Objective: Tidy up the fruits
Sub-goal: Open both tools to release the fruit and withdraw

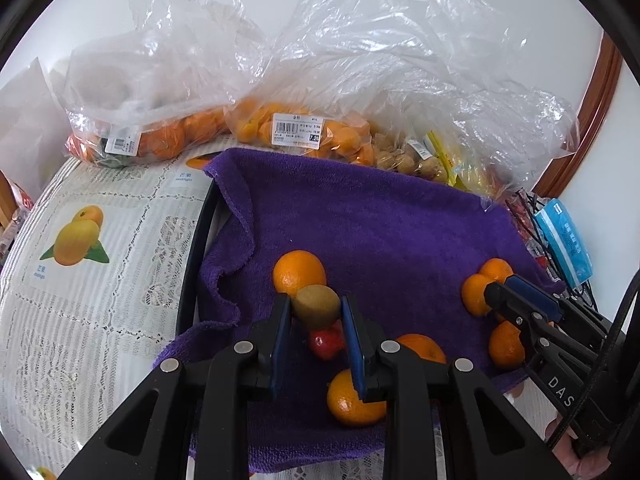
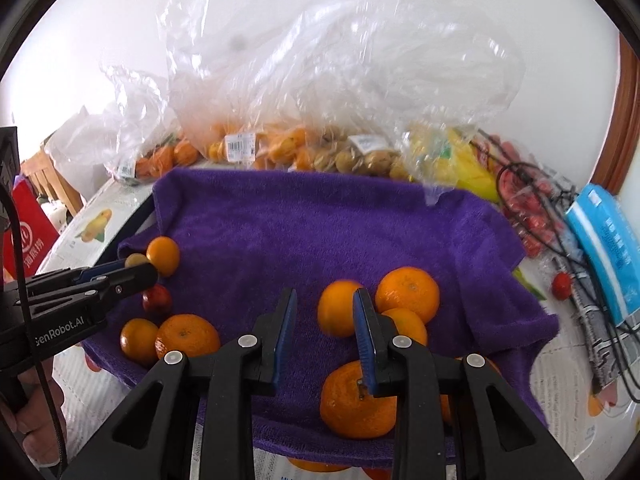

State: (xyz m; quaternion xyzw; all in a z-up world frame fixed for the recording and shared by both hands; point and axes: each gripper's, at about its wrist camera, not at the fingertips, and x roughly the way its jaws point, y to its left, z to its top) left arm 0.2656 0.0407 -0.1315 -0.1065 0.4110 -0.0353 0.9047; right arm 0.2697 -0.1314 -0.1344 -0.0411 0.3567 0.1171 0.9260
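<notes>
Kiwi sat on the purple towel between the pads of the left gripper, which was closed on it. Right gripper hovered closed and empty beside an orange.

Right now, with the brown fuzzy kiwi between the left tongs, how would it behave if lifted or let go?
The brown fuzzy kiwi is egg-shaped, so it would probably roll on the purple terry towel if released. Its matte, fuzzy skin should grip the blue pads reasonably well. It looks small, so likely light.
</notes>
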